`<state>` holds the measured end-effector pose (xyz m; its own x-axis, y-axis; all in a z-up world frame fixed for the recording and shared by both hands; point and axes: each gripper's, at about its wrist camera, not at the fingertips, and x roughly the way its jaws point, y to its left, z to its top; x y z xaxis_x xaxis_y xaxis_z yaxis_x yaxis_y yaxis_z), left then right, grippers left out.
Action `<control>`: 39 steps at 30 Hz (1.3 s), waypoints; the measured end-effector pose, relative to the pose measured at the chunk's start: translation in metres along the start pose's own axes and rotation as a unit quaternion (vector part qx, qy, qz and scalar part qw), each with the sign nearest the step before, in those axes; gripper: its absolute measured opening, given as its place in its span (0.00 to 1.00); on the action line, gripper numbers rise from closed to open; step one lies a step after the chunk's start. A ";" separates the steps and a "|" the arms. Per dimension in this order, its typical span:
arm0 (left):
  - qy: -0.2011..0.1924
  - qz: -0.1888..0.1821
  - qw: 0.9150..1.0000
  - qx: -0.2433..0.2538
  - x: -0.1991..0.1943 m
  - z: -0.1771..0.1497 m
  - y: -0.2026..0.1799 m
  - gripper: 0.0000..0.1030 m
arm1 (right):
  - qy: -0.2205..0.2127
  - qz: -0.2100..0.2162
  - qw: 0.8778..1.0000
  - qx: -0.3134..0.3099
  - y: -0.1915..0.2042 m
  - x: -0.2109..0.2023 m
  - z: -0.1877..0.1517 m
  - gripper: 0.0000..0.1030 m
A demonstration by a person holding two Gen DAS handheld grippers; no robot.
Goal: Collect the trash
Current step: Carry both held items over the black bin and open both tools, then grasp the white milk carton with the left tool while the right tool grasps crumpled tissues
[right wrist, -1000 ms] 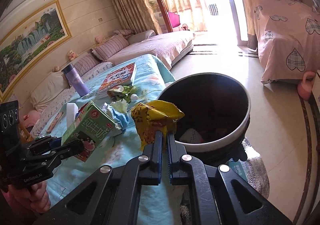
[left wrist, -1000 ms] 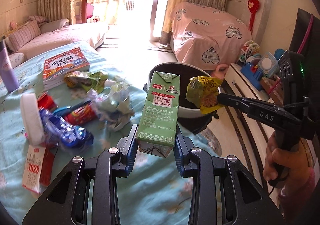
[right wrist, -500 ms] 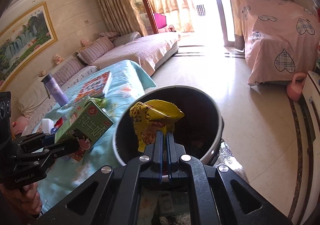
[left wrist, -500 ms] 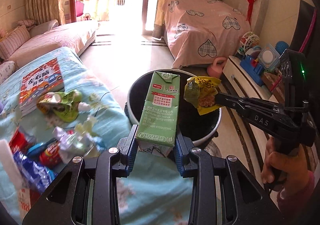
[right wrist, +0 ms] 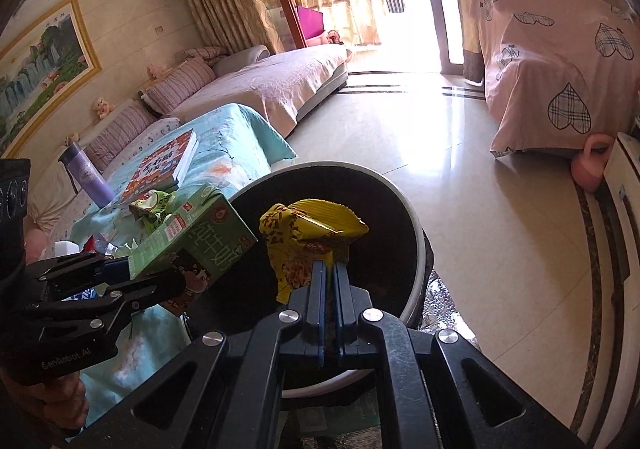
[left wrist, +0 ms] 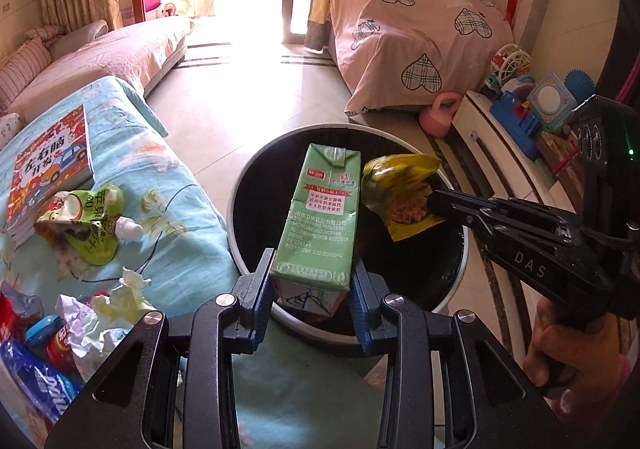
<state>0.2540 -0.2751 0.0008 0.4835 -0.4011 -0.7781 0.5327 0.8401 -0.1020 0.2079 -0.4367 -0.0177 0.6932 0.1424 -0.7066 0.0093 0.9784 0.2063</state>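
lying around on the blue-covered table (left wrist: 188, 249) are one picture book (left wrist: 50, 165), one green pouch (left wrist: 86, 225), crumpled paper (left wrist: 104, 313) and a few wrappers at the left edge; a purple bottle (right wrist: 86, 173) is standing behind the book. nothing is sitting between the two held pieces and the round black bin (left wrist: 452, 281) just beside the table; its inside is too dark to read. the left gripper (left wrist: 312, 303) is holding one green milk carton (left wrist: 320, 221) over the bin's mouth, its jaws having just been opening, with a slight gap showing at the right pad. the right gripper (right wrist: 329, 285) is pinching one yellow snack bag (right wrist: 308, 237) above the bin, its jaws having just been easing apart.
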 end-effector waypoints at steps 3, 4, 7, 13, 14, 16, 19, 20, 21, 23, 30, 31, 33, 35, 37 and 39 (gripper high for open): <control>-0.007 0.010 1.000 -0.003 -0.005 -0.003 0.000 0.63 | 0.001 -0.001 1.000 0.006 -0.004 0.001 0.000 0.18; -0.014 0.010 1.000 -0.003 -0.009 -0.005 0.001 0.64 | -0.001 -0.002 1.000 0.008 -0.005 0.000 0.000 0.34; -0.025 0.007 1.000 -0.014 -0.022 -0.013 0.009 0.65 | -0.011 0.004 1.000 0.015 -0.005 -0.009 -0.003 0.52; -0.045 0.003 0.998 -0.044 -0.053 -0.044 0.027 0.67 | -0.035 0.014 0.999 0.019 0.011 -0.030 -0.013 0.82; -0.048 0.005 0.998 -0.048 -0.058 -0.051 0.031 0.67 | -0.037 0.018 0.999 0.020 0.015 -0.033 -0.015 0.85; -0.054 0.009 0.997 -0.058 -0.070 -0.063 0.038 0.68 | -0.040 0.026 0.999 0.021 0.025 -0.038 -0.020 0.88; -0.062 0.014 0.995 -0.074 -0.086 -0.085 0.051 0.68 | -0.045 0.036 0.998 0.016 0.045 -0.045 -0.029 0.91; -0.065 0.017 0.995 -0.079 -0.092 -0.092 0.056 0.68 | -0.045 0.039 0.998 0.015 0.052 -0.047 -0.032 0.92; -0.069 0.023 0.994 -0.083 -0.098 -0.099 0.061 0.68 | -0.045 0.043 0.998 0.015 0.058 -0.049 -0.036 0.92; -0.074 0.033 0.993 -0.091 -0.108 -0.113 0.070 0.68 | -0.044 0.053 0.998 0.014 0.072 -0.051 -0.044 0.93; -0.078 0.063 0.987 -0.125 -0.133 -0.156 0.104 0.69 | -0.026 0.076 0.997 0.008 0.119 -0.045 -0.070 0.95; -0.078 0.069 0.986 -0.131 -0.137 -0.162 0.110 0.69 | -0.022 0.079 0.997 0.007 0.126 -0.043 -0.074 0.95; -0.079 0.075 0.984 -0.142 -0.142 -0.172 0.120 0.69 | -0.013 0.084 0.996 0.003 0.139 -0.038 -0.082 0.95; -0.079 0.081 0.981 -0.155 -0.148 -0.182 0.130 0.69 | -0.004 0.089 0.996 0.000 0.149 -0.034 -0.089 0.95; -0.080 0.086 0.979 -0.165 -0.152 -0.191 0.139 0.69 | 0.005 0.094 0.996 -0.003 0.157 -0.030 -0.095 0.95; -0.080 0.092 0.977 -0.173 -0.156 -0.199 0.146 0.69 | 0.013 0.097 0.995 -0.009 0.167 -0.025 -0.101 0.95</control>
<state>0.1185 -0.0174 -0.0162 0.6662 -0.2601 -0.6990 0.1727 0.9655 -0.1947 0.1197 -0.2619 -0.0340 0.6621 0.3329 -0.6714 -0.1359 0.9344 0.3294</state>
